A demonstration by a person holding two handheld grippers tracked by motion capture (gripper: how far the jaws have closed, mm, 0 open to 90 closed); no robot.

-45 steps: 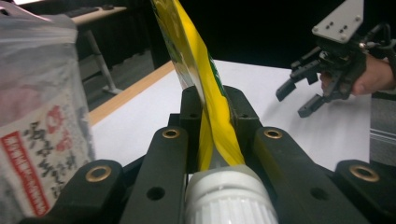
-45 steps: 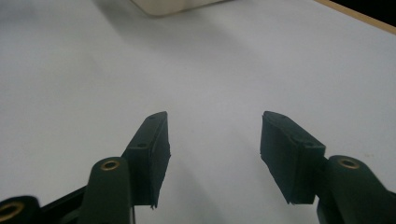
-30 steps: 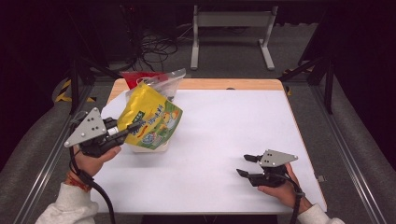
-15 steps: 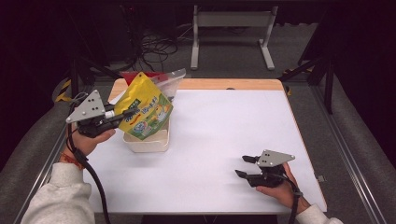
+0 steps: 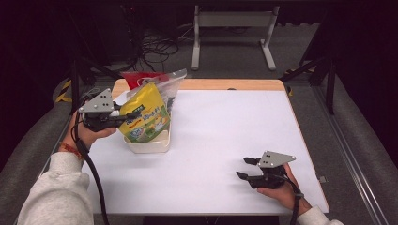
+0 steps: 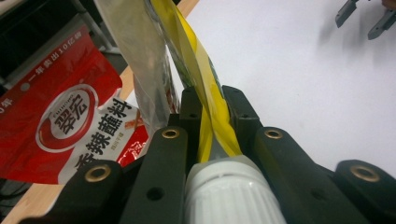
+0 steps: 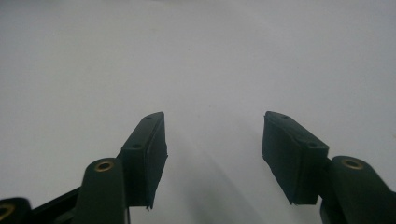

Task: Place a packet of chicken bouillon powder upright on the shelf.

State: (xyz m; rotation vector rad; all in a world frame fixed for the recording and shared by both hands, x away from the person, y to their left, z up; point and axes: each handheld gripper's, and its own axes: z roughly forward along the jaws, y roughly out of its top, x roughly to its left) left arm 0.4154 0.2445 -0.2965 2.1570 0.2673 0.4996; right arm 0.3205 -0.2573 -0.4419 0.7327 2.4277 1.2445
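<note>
The left gripper (image 5: 123,116) is clamping the yellow pouch (image 5: 145,117) by its edge, just beyond the pouch's white screw cap (image 6: 233,191), which is sitting low between the two black jaws in the left gripper view. The pouch is standing upright with its lower end inside the white tray (image 5: 149,143), over at the far left part of the white surface (image 5: 225,140). A clear plastic bag (image 5: 171,79) is leaning just behind the yellow pouch, and a red packet (image 5: 141,78) printed with white characters is lying behind that, near the surface's far left corner; whether the two are touching is hard to tell from the high view.

The right gripper (image 5: 244,168) is resting low at the near right of the surface, well apart from the tray, in the person's right hand (image 5: 277,185). Its jaws are standing apart with nothing between them, and in the right gripper view its pads (image 7: 149,154) are facing bare white surface. The left hand (image 5: 89,133) is gripping its tool just left of the tray, with a black cable (image 5: 94,173) trailing down past the grey sleeve (image 5: 51,197).
</note>
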